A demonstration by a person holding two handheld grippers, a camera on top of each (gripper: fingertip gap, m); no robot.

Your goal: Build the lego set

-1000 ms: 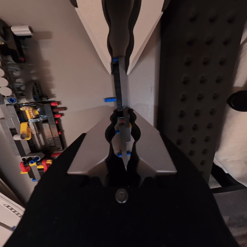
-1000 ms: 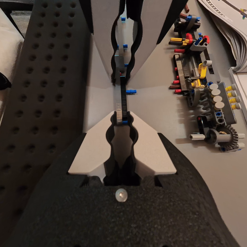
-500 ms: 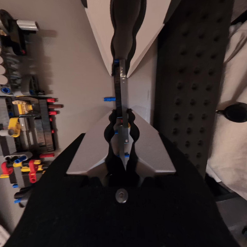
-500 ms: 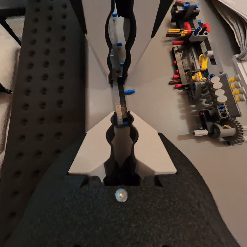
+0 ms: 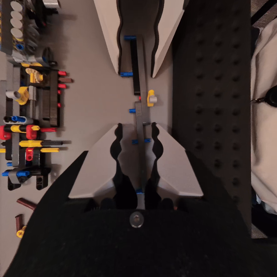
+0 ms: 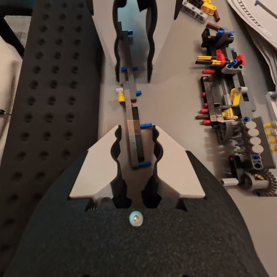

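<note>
A long grey and black Lego beam assembly [image 5: 144,113] with blue pins and a yellow connector [image 5: 150,98] lies lengthwise on the grey table between my two grippers. My left gripper [image 5: 135,124] is open, its jaws wide on either side of one end of the beam. My right gripper [image 6: 135,126] is open around the other end [image 6: 129,113] without touching it. Each gripper also shows opposite in the other's view: the right one [image 5: 135,75] and the left one [image 6: 133,81]. The yellow connector also shows in the right wrist view [image 6: 121,97].
A partly built Lego model [image 5: 45,97] lies beside the beam, seen also in the right wrist view [image 6: 221,97] with a black gear [image 6: 269,179]. A black perforated board [image 6: 52,90] runs along the other side. Instruction pages [image 6: 254,22] and loose brown pins [image 5: 25,202] lie nearby. Some 7 centimeters of space lies between my two pairs of fingers.
Both grippers were shut on the ends of the beam assembly and have opened wide. The beam now reaches deeper between both pairs of fingers, and the yellow connector shows.
</note>
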